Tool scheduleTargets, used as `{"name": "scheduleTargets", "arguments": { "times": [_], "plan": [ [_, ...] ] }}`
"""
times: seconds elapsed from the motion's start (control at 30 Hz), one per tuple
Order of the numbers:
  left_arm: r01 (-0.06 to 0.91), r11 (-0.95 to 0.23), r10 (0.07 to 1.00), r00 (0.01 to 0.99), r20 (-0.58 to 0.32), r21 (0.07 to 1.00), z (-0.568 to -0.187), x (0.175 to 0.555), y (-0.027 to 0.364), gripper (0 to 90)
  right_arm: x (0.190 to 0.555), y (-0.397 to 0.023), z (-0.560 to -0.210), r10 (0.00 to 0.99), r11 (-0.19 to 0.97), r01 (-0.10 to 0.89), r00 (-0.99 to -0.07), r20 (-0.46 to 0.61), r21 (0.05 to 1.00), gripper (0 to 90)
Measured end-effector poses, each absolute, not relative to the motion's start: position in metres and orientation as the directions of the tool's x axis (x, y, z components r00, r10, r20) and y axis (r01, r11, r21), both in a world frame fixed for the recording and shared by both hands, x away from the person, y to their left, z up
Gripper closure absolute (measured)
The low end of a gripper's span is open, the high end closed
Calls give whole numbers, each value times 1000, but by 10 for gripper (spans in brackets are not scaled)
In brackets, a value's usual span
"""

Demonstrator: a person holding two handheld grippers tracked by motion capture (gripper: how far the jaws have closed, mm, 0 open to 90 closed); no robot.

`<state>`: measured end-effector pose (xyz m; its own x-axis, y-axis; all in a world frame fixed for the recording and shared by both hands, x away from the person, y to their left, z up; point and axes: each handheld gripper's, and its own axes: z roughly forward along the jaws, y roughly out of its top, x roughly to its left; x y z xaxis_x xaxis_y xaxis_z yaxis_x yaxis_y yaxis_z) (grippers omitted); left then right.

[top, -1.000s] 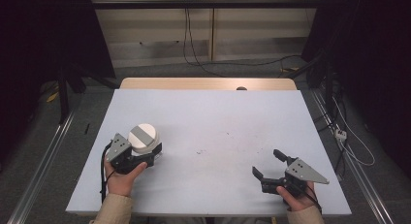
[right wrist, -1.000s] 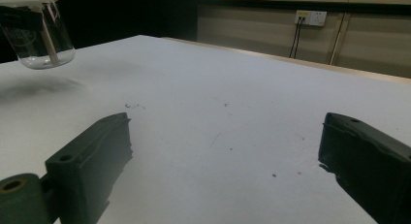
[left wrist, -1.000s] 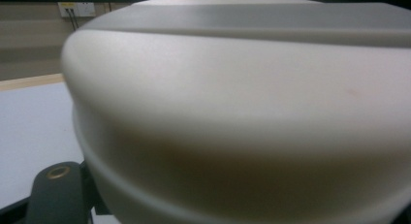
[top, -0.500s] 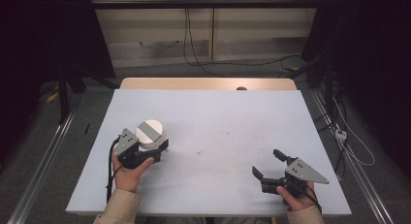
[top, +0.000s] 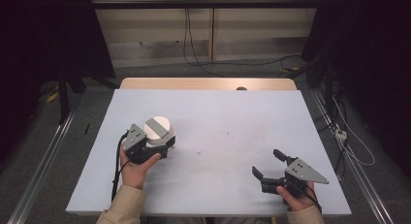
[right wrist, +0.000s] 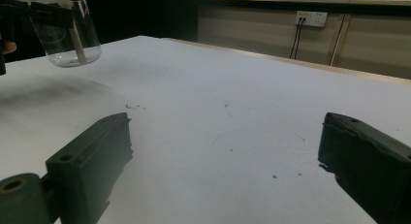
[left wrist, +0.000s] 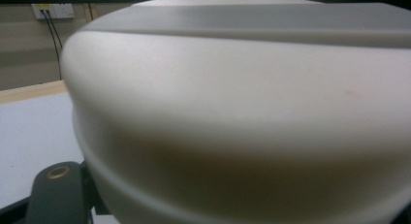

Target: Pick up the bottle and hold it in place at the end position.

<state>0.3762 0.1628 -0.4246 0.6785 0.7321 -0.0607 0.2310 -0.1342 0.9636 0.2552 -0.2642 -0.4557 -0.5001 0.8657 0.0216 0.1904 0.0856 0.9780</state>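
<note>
Pale blue counter [top: 213, 112] is bare but for small dark specks. Left tongs [top: 162, 145] pinch a clear glass jar with a white lid [top: 157, 129], held clear of the counter's left side. Right tongs [top: 269, 165] rest spread and idle. Pickup appears done; placement remains.

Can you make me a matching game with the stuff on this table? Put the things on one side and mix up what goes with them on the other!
Things:
1. jar
2. right gripper
3. table
4. left gripper

Matches:
A. pale blue top with small dark specks
B. jaws wide open, nothing between them
C. clear body with a white lid
D. shut on the jar, lifted off the table

Right pairs: 1-C, 2-B, 3-A, 4-D
</note>
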Motion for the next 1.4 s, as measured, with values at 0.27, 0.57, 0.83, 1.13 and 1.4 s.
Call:
{"name": "scheduleTargets", "arguments": {
  "times": [0.27, 0.57, 0.83, 1.13, 1.4],
  "plan": [
    [223, -143, 720, 692, -53, 964, -423, 382, 153, 184, 255, -265, -456, 866, 84, 191, -500, 24, 978, 46],
    [221, -154, 709, 703, -48, 963, -423, 388, 143, 185, 255, -265, -456, 866, 83, 196, -499, 26, 977, 46],
    [216, -151, 702, 710, -49, 965, -421, 393, 136, 185, 256, -265, -456, 866, 83, 196, -499, 26, 977, 46],
    [216, -153, 695, 717, -50, 964, -421, 398, 129, 185, 256, -265, -456, 866, 84, 195, -500, 25, 977, 46],
    [215, -156, 687, 725, -50, 964, -419, 402, 122, 185, 256, -265, -457, 866, 84, 195, -500, 25, 977, 47]
  ]
}}
